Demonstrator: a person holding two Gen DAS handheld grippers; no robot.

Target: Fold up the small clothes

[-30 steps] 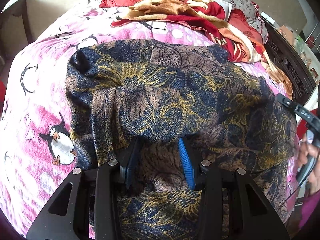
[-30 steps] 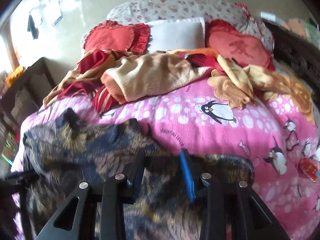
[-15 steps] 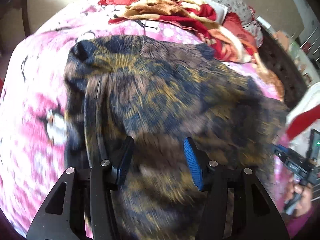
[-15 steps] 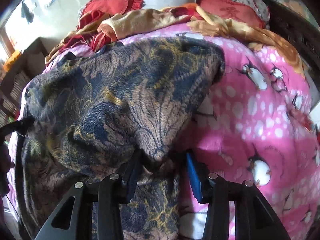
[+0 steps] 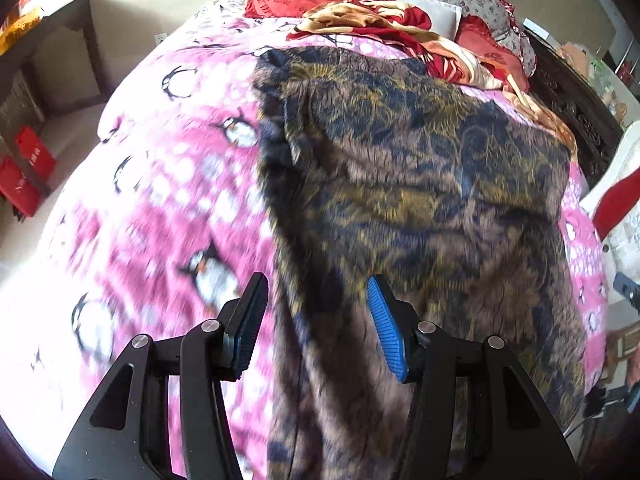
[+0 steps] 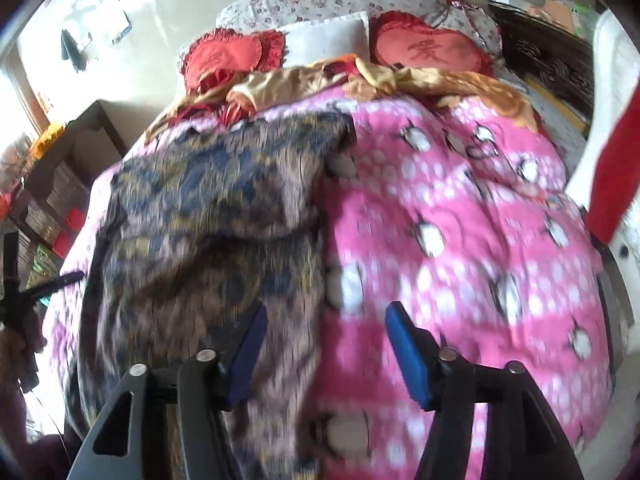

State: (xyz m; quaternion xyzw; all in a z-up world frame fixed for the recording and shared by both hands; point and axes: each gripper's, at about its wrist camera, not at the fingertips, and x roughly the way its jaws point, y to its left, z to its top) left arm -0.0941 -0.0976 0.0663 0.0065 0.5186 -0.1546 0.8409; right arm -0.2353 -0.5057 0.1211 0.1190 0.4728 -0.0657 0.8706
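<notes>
Lying folded on the pink penguin blanket point(image 5: 172, 184), patterned garment point(image 5: 420, 184), left gripper point(image 5: 316, 324) fingers spread, right gripper point(image 6: 324, 354) fingers opening, both empty.

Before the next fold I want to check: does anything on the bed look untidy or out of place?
Yes. The dark patterned garment lies rumpled, with a raised ridge across it, on the pink penguin blanket. Loose red and tan clothes are heaped by the pillows.
</notes>
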